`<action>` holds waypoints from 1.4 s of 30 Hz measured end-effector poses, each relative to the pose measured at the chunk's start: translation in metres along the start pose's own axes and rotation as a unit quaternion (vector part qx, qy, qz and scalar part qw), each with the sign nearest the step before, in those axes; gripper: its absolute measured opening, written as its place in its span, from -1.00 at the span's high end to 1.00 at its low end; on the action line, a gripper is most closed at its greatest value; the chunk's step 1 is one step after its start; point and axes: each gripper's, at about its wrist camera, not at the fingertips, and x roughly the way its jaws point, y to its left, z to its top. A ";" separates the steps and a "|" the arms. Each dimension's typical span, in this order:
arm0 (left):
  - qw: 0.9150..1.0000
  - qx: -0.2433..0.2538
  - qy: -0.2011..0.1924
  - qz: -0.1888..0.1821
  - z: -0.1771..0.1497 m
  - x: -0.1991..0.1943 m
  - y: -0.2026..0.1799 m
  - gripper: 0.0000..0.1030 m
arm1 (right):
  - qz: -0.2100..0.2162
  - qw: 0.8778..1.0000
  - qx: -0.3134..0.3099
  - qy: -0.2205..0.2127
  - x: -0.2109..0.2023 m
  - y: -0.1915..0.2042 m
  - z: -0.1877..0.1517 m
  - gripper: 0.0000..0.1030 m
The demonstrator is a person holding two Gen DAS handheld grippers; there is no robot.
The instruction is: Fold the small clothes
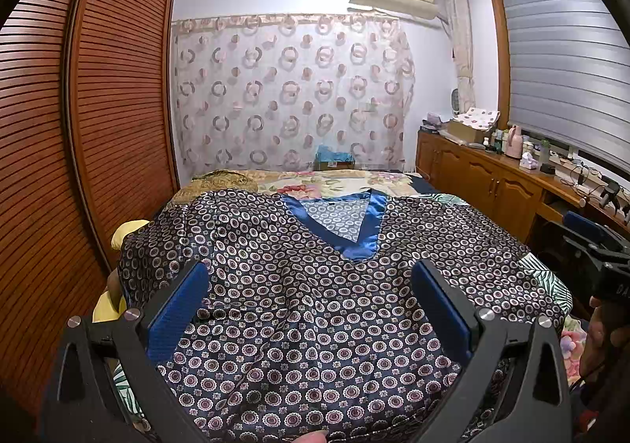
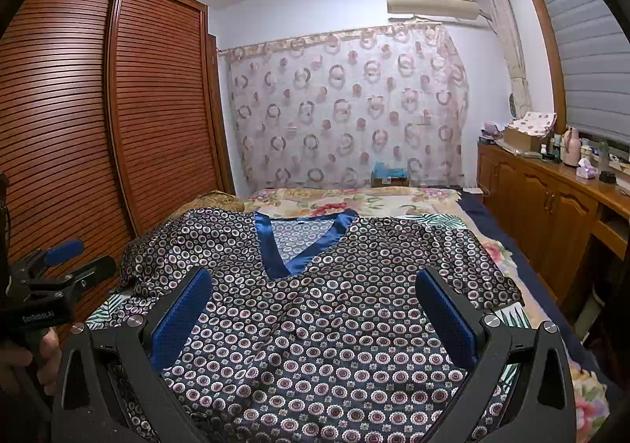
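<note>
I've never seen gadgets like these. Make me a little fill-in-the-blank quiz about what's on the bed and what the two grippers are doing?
1. The patterned shirt lies spread out on the ____.
2. Its V-shaped collar is trimmed in the colour ____.
3. Both the left gripper and the right gripper have their jaws ____, holding nothing.
4. The wardrobe with slatted doors stands on the ____ side of both views.

Missing words: bed; blue; open; left
</note>
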 end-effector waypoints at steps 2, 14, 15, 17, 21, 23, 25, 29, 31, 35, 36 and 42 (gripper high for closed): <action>1.000 0.000 0.000 0.000 0.000 0.000 0.000 -0.99 | 0.000 1.000 -0.001 0.000 0.000 0.000 0.000 -1.00; 1.000 0.003 -0.003 -0.001 0.002 -0.003 -0.003 -0.99 | -0.001 1.000 0.000 0.000 0.000 0.000 0.000 -1.00; 1.000 0.003 -0.003 -0.002 0.001 -0.003 -0.003 -0.99 | -0.001 1.000 0.000 0.000 0.000 0.000 0.000 -1.00; 1.000 0.004 -0.004 -0.001 0.001 -0.003 -0.003 -0.99 | 0.000 1.000 0.000 0.001 0.000 0.000 0.000 -1.00; 1.000 0.003 -0.004 -0.002 0.001 -0.003 -0.003 -0.99 | 0.000 1.000 0.000 0.001 0.000 0.001 0.000 -1.00; 1.000 0.004 -0.004 -0.001 0.001 -0.003 -0.003 -0.99 | -0.001 1.000 0.000 0.000 0.000 0.001 0.000 -1.00; 1.000 0.003 -0.004 -0.002 0.001 -0.003 -0.003 -0.99 | 0.000 1.000 0.000 0.000 0.000 0.001 0.000 -1.00; 1.000 0.004 -0.004 -0.002 0.001 -0.003 -0.003 -0.99 | 0.000 1.000 -0.001 0.000 0.000 0.001 0.000 -1.00; 1.000 0.004 -0.004 -0.002 0.001 -0.003 -0.003 -0.99 | 0.000 1.000 -0.001 0.000 0.000 0.001 0.000 -1.00; 1.000 0.003 -0.004 -0.002 0.001 -0.003 -0.003 -0.99 | 0.000 1.000 0.000 0.001 0.000 0.001 0.000 -1.00; 1.000 0.004 -0.004 -0.001 0.001 -0.003 -0.003 -0.99 | 0.000 1.000 0.000 0.001 0.000 0.001 0.001 -1.00; 1.000 0.004 -0.003 -0.002 -0.001 -0.002 -0.003 -0.99 | 0.002 1.000 0.002 0.001 0.001 0.000 0.000 -1.00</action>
